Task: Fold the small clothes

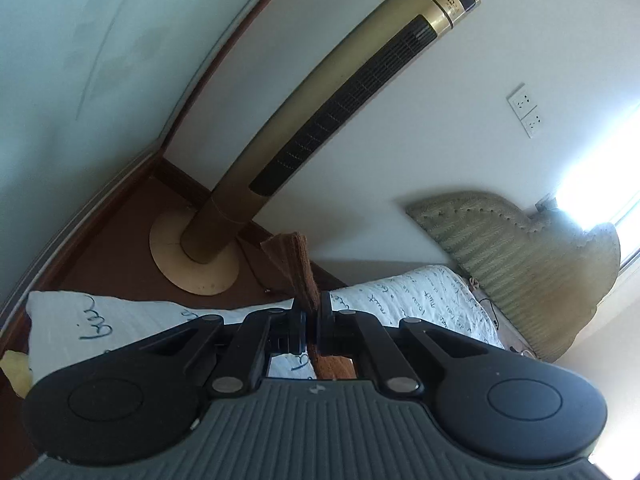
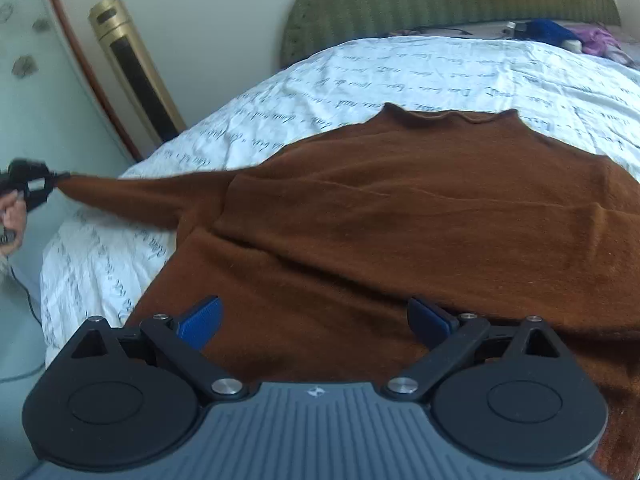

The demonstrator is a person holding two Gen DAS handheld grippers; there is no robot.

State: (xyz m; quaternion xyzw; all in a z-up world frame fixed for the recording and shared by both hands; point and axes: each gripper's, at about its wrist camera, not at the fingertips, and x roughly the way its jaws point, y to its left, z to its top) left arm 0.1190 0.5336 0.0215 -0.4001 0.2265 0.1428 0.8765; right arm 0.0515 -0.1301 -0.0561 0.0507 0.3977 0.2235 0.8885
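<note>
A brown knitted sweater point(image 2: 400, 216) lies spread on the bed, its collar toward the headboard. One sleeve point(image 2: 144, 196) is stretched out to the left past the bed's edge. My left gripper point(image 2: 50, 180) is shut on the sleeve's cuff, held by a person's hand point(image 2: 14, 210). In the left wrist view the cuff point(image 1: 298, 264) sticks up from between the closed jaws of my left gripper point(image 1: 312, 312). My right gripper point(image 2: 316, 320) hangs open over the sweater's lower body, blue pads point(image 2: 200, 322) wide apart with nothing between them.
The bed has a white sheet point(image 2: 400, 68) printed with script and a green padded headboard point(image 2: 440, 4). A gold tower fan point(image 1: 332, 120) stands on the brown floor beside the bed, near a pale wardrobe door point(image 2: 36, 92). Small items point(image 2: 560, 36) lie by the headboard.
</note>
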